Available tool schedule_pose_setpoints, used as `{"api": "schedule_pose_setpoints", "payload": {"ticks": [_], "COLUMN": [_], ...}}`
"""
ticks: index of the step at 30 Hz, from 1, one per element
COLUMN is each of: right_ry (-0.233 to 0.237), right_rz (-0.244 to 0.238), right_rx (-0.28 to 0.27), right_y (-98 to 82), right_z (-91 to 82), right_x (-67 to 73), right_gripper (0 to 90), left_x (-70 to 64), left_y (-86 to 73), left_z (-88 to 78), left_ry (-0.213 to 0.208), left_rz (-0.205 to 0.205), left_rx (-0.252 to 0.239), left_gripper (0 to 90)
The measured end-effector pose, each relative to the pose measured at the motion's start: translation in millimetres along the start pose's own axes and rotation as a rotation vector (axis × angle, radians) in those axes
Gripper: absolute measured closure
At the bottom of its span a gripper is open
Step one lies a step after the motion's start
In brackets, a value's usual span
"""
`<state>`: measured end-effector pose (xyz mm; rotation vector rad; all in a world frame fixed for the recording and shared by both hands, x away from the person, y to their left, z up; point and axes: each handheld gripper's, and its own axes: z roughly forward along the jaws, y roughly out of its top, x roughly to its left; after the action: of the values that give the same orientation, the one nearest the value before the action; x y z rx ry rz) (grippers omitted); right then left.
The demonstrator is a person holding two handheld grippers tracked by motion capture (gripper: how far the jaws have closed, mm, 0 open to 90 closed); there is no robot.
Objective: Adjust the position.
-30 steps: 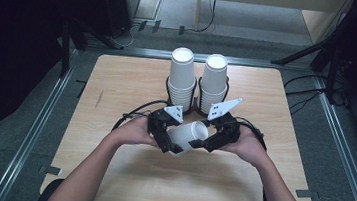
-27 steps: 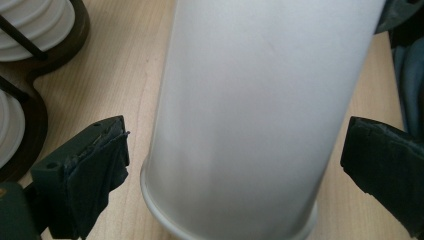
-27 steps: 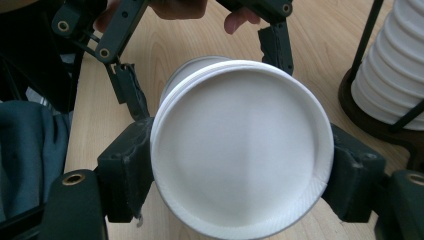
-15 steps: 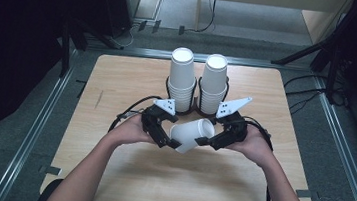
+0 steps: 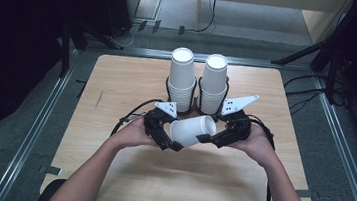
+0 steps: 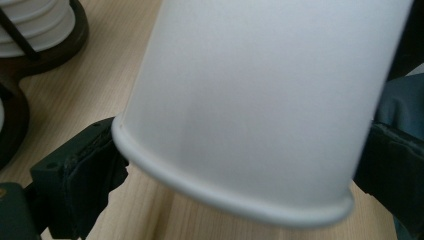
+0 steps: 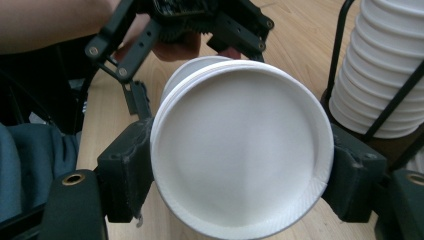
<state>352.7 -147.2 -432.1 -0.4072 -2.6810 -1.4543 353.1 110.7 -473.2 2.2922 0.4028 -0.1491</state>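
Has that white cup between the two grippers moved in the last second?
Yes. The white cup has tipped, mouth turning toward the cup stacks, and slid slightly nearer the person.

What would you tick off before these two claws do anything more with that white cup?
1. Left gripper has hold of the paper cup: ok, a jaw presses each side.
2. Right gripper has hold of the cup's wide end: ok, a jaw sits on either side of the rim.
3. Cup is apart from the two cup stacks: ok, it lies sideways in front of them.
4. Stacks stand upright in their holder: ok.
5. It is a single cup, not two nested: cannot tell; the right gripper view hints at a second rim.
6. Bare table is free beside the hands for setting down: ok.
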Motion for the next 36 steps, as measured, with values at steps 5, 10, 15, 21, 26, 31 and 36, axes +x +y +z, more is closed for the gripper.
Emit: {"api": "schedule_pose_setpoints", "payload": {"ticks": [5,10,15,21,26,31,36], "right_ry": [0.019,0.038,0.051,0.058,0.06,0.026,0.001], "right_rz": [-0.006,-0.01,-0.004,0.032,0.013,-0.018,-0.023], "right_rx": [-0.02,-0.034,-0.041,-0.036,0.041,0.114,0.136], "right_y": [3.7,5.8,5.3,5.6,2.4,-1.6,-6.7], "right_z": [0.1,0.9,1.7,2.2,7.6,14.8,17.1], "right_x": [2.3,4.4,3.7,2.2,2.2,4.5,0.6], "right_gripper": [24.9,24.9,25.1,20.6,16.8,16.9,17.7], "left_x": [-1.0,-3.0,-3.2,-0.9,-1.1,-1.4,0.4], "left_y": [0.7,1.0,1.6,4.6,4.1,6.7,10.1], "left_z": [2.1,1.7,-1.4,-7.0,-12.6,-22.3,-26.6], "left_ry": [-0.013,-0.018,-0.038,-0.057,-0.038,-0.027,0.002], "left_rz": [0.005,0.019,0.012,-0.002,0.003,0.011,0.009], "left_rx": [-0.012,-0.017,0.0,0.034,0.082,0.092,0.124], "left_gripper": [0.0,1.0,8.7,11.3,11.3,11.3,11.3]}}
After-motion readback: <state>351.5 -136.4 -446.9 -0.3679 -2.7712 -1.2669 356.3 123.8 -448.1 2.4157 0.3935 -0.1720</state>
